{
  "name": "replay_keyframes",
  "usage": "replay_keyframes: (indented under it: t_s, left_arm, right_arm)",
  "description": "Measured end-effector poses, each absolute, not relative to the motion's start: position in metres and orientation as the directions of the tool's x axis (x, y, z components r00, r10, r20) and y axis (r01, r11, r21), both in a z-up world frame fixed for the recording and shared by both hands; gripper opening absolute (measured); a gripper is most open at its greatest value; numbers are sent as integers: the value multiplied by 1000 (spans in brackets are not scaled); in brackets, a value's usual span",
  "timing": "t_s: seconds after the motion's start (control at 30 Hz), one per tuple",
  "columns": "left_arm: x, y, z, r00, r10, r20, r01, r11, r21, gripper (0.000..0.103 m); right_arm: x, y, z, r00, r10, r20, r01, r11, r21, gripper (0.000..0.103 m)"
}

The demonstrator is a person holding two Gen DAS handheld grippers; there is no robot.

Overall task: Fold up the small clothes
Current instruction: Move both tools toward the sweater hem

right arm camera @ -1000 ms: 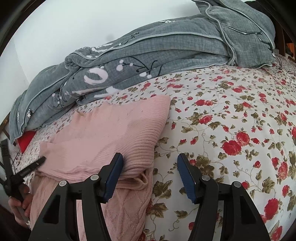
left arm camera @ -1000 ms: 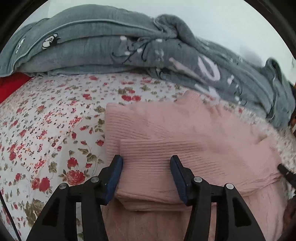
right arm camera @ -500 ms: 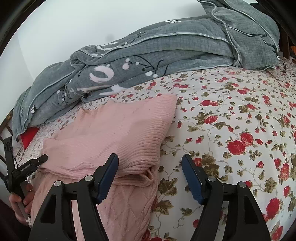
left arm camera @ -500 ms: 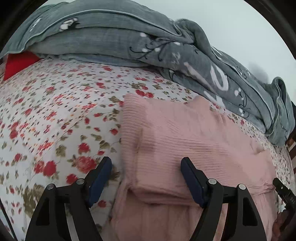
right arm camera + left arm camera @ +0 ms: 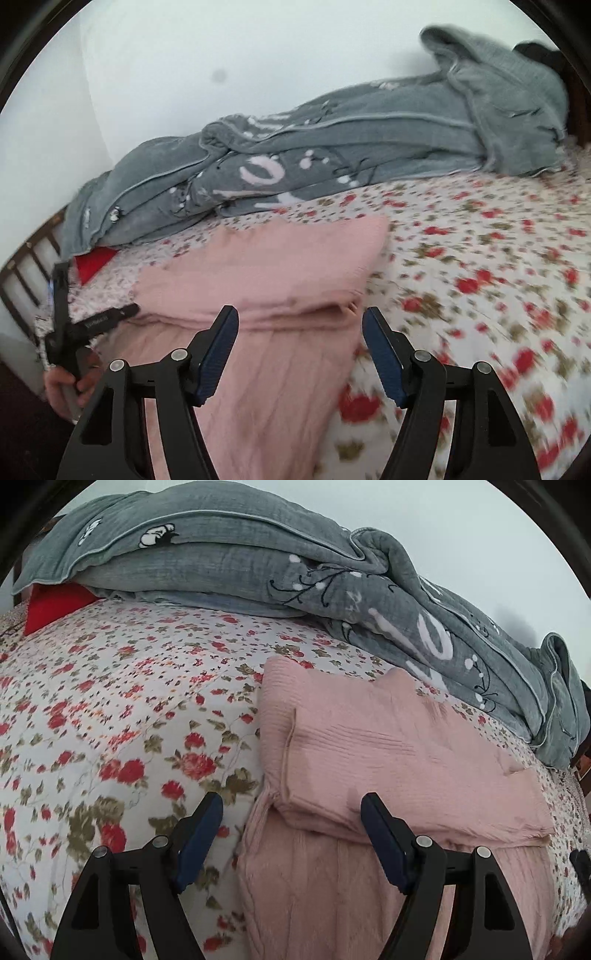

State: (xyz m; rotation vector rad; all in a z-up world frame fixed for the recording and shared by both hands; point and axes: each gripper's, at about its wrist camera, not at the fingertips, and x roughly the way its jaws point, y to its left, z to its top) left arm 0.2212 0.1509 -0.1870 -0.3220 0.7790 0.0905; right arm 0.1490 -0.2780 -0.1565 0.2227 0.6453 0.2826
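- Sweater [image 5: 388, 746], pink and ribbed, lies lower centre of both views on the floral bed [image 5: 110, 709], its top half doubled over the bottom, so one fold looks done.
- Your left gripper [image 5: 291, 834] has its jaws spread and empty, straddling the left corner of the folded edge, lined up, I'd judge, for a pinch there.
- Your right gripper [image 5: 299, 343] is spread too, holding nothing, framing the same edge's right end.
- Grey blanket [image 5: 332, 155] crowds the upper frame; open sheet lies lower left in the left view and right in the right view for swinging cloth.
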Motion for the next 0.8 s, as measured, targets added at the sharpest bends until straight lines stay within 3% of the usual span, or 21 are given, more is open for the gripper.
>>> replay_keyframes:
  t_s: [0.07,0.2,0.43,0.63,0.8]
  left_arm:
    - [211,151,-186,716,-43,-697,-197,945,-261,74]
    - [175,147,-186,731,-60,-680,-156,955,-252,70]
    - [117,138,-186,745,-102,-660,-72,970,-232,60]
    - [65,136,-187,688,-168,-706,-20,968,-250,54]
    - [18,138,-197,638,-185,-747,-15,967,-253,52]
  right_arm:
    - [132,-276,-159,785,265,-560,-147,958,247,69]
    - [115,-274,-169,724,234,-650,-106,967,230,69]
    - [62,-293,-180,653,301,-695,-73,938,338,68]
    - [0,-284,-178,620,306,-722,-143,950,279,63]
    - [-34,-269,-185,604,303,-737,-211,953,219,50]
